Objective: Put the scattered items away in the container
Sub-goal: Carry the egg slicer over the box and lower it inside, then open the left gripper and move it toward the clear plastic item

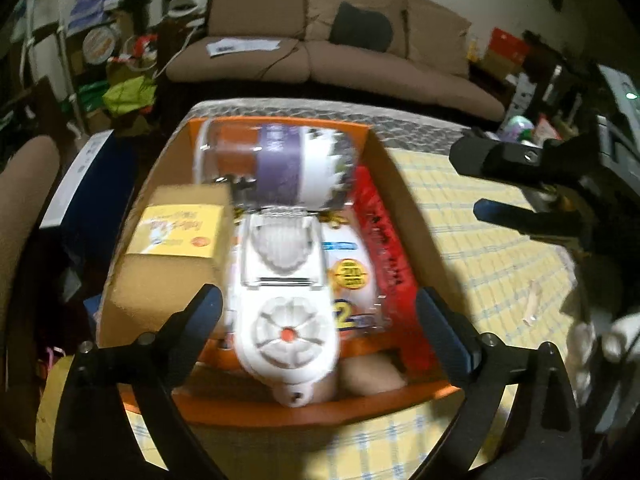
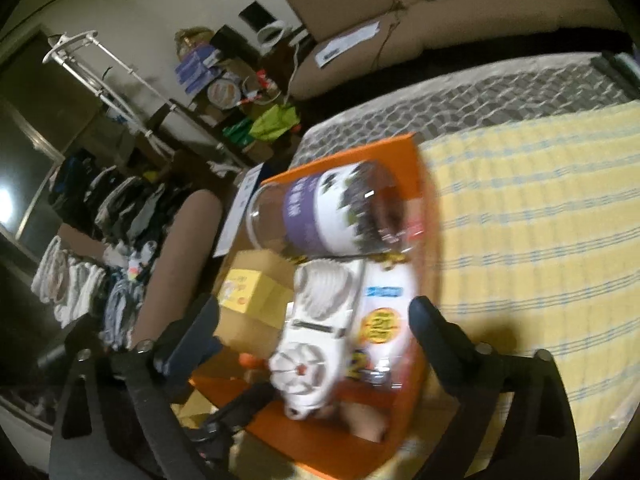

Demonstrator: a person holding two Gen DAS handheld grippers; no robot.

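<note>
Left claw (image 1: 320,312) angled steeply down, jaws spread wide with nothing pinched between the fingers (image 1: 204,308), right claw (image 2: 316,320) tipped down too, jaws just as wide and empty, its dark fingers (image 1: 504,210) showing at the right edge of the left wrist view

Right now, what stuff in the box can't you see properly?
- Left wrist view: words on the yellow label are smeared by blur.
- Left wrist view: the red pack is partly hidden behind the white slicer.
- Right wrist view: the near box corner is blurred and partly hidden by the left gripper below.
- Both views: the jar label is unreadable.
</note>
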